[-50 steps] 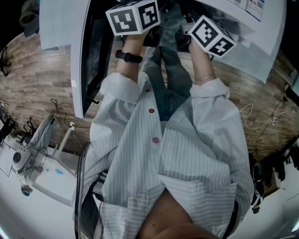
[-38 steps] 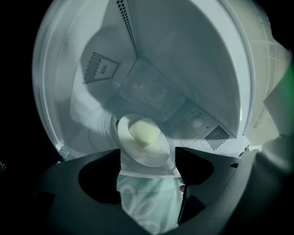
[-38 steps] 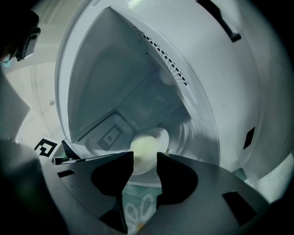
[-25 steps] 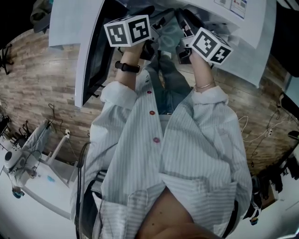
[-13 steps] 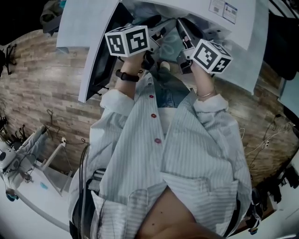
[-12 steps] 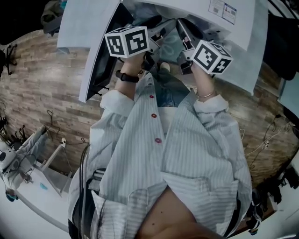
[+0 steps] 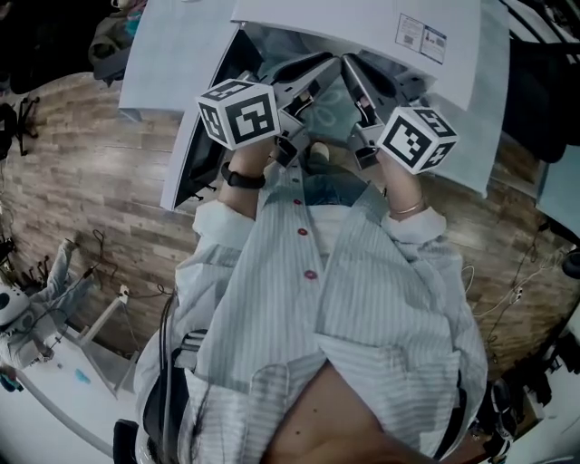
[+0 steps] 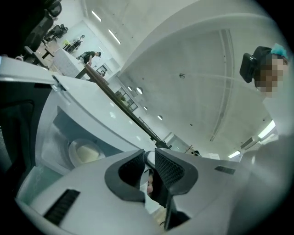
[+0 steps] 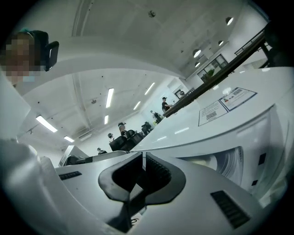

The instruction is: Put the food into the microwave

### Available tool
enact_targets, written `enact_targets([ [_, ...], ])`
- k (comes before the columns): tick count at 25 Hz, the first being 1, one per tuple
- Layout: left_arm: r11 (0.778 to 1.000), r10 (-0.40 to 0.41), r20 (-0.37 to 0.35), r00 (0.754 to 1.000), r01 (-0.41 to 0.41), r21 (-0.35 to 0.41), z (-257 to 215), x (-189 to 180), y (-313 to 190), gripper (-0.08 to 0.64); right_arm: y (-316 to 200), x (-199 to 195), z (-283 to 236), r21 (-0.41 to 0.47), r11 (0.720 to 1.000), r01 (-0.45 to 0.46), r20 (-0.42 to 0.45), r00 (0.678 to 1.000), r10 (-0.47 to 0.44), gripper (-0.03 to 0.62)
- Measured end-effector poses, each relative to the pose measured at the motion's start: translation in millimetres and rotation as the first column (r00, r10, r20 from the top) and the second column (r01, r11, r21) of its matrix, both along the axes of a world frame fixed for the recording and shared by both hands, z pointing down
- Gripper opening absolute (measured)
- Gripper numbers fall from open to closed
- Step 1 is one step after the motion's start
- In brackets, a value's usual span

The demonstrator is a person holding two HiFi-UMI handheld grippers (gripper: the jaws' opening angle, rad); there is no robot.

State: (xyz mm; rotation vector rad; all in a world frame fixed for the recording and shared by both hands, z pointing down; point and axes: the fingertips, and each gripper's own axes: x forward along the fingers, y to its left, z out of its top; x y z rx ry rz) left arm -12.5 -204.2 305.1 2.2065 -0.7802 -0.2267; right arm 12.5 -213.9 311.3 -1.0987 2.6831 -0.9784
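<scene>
The white microwave stands in front of me with its door swung open to the left. In the left gripper view, a white bowl of pale food sits inside the cavity, low at the left. My left gripper and right gripper are held side by side at the opening, pointing into it. The left gripper is closing, with a narrow gap still between its pads and nothing clearly gripped. The right gripper is closing too, down to a thin slit with nothing in it.
The microwave's top carries printed labels. Wooden floor lies to either side of me. A white table with equipment stands at the lower left, and cables trail on the floor at the right. Several people stand far off in the hall.
Both grippers have lifted toward the microwave's opening. More of the cavity and the top panel shows in the head view. The door has stayed open.
</scene>
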Motion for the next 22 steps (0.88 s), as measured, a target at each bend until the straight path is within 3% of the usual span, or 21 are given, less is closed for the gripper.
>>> enact_targets([
  [5,0.999,0.027,-0.024,0.999,-0.026,0.044,-17,2,5,0.034,4,-2,-14,0.039,0.999,0.025,-0.018,1.0,-0.025,0.04],
  [11,0.989,0.066,0.016,0.998,-0.068,0.134,-30,6,11,0.009,11,-1,-25,0.072,0.997,0.039,-0.03,0.999,-0.037,0.034],
  [22,0.98,0.124,0.017,0.992,-0.125,0.155,-38,17,30,0.008,27,9,-34,0.062,0.997,0.047,-0.005,0.999,-0.047,0.032],
])
